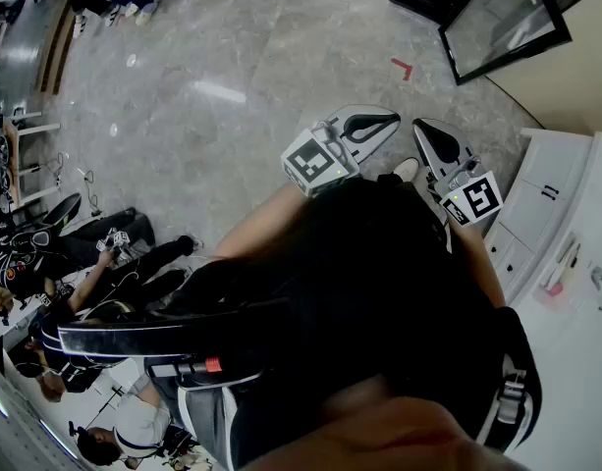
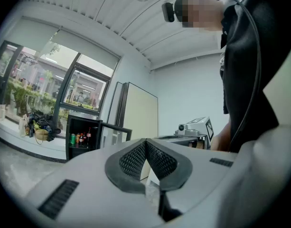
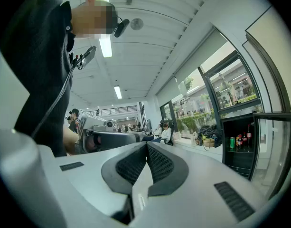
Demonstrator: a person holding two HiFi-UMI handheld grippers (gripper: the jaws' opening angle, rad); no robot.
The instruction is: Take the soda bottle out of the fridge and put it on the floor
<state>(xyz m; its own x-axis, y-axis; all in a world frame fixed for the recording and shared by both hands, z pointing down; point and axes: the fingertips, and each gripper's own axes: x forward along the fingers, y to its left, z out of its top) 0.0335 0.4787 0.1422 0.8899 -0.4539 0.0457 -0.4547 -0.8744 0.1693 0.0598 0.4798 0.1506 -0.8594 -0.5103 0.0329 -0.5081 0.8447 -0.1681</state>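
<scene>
Head view: a person stands on the grey marble floor [image 1: 232, 86] with both grippers held out level in front of the body, side by side and near each other.
Left gripper [image 2: 145, 145]: jaws clenched pad to pad, with nothing between them.
Right gripper [image 3: 147, 147]: jaws pressed together the same way, also empty.
Fridge [image 3: 240, 153]: a small black one on the floor at the far right, below the big windows and well apart from both grippers.
Fridge door [image 3: 274, 146]: glass in a black frame, swung wide open.
Soda bottle [image 3: 249, 135]: dark with a red label, upright on a shelf inside the fridge, in a row with other bottles.
Green can [image 3: 232, 142]: at the left end of that same row.
Red mark [image 1: 402, 67]: a small corner shape on the floor, near the fridge.
White cabinet [image 1: 561, 194]: just right of the person, with drawers on its front.
Other people [image 1: 104, 263]: seated at the left side of the room, well away from the fridge.
</scene>
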